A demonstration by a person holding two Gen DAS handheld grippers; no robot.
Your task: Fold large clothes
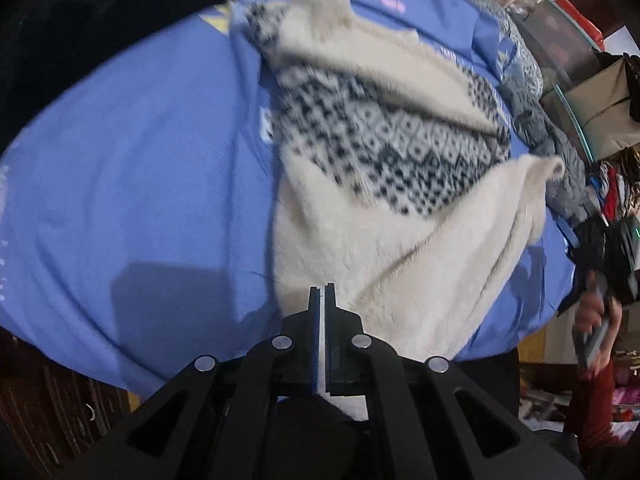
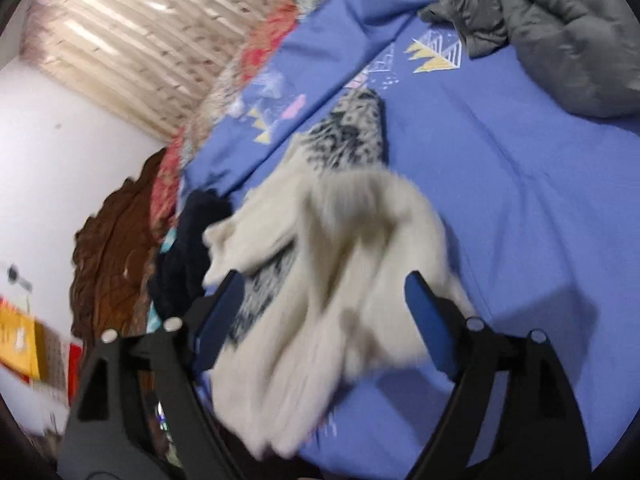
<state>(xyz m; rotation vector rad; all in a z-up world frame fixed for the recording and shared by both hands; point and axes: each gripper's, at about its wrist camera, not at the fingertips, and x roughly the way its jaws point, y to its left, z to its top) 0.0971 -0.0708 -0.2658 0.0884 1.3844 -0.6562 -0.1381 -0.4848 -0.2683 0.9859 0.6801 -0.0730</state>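
Observation:
A large fleece-lined garment, cream inside with a navy-and-white knit pattern outside, lies crumpled on a blue bed sheet. My left gripper is shut on the near cream edge of the garment, which hangs down between the fingers. In the right wrist view the same garment is blurred and bunched between the spread fingers. My right gripper is open, with the cloth loose between the blue pads, not pinched.
A grey padded jacket lies at the far right of the bed. A dark navy garment sits at the bed's left edge, beside a brown carved headboard. A person stands past the bed's edge.

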